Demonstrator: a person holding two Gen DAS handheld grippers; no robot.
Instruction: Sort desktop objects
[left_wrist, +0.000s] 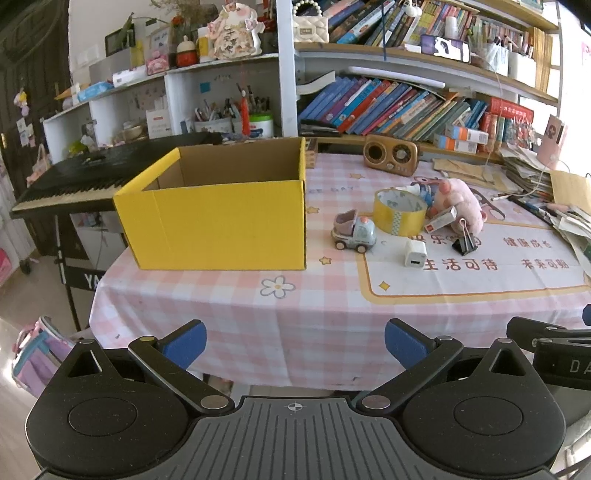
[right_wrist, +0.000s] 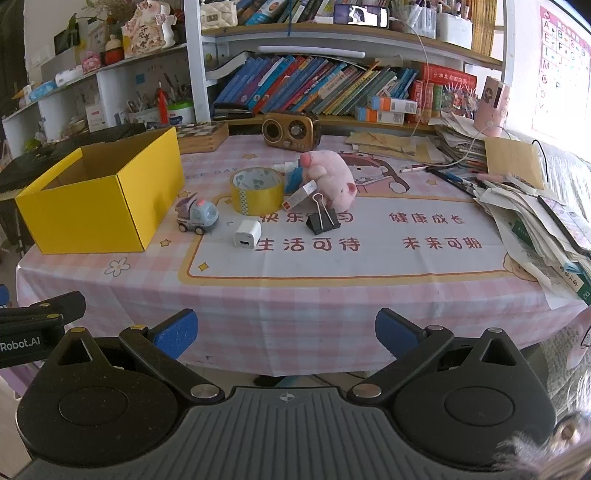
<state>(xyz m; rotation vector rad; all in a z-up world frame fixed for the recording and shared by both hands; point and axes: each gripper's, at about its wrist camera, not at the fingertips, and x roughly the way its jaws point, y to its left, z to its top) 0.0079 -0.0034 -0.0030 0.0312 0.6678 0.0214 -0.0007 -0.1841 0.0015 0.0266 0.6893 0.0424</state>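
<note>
Both grippers hover off the near edge of the pink-checked tablecloth (right_wrist: 295, 317); left gripper (left_wrist: 294, 343) has its blue-padded fingers spread wide, nothing between them; right gripper (right_wrist: 286, 332) likewise spread and empty; landmark is the open yellow cardboard box (left_wrist: 218, 221) at the left end of the table, its visible interior bare; small grey-and-lilac toy truck (right_wrist: 197, 218) sits just right of the box, not touching it; white cube-shaped plug charger (right_wrist: 246, 234) lies right of the truck, nearer the front edge; roll of yellow packing tape (right_wrist: 257, 190) stands on its flat side behind the truck, further right of the box; small white-and-red carton (right_wrist: 300, 196) leans tilted between the tape and the pink plush pig (right_wrist: 330, 176); pig lies right of the tape, touching the carton; something blue behind the carton, too hidden to tell; black binder clip (right_wrist: 322, 219) with silver handles sits in front of the pig, well right of the box; brown retro-style radio (right_wrist: 290, 129) stands at the back of the table, right of the box.
</note>
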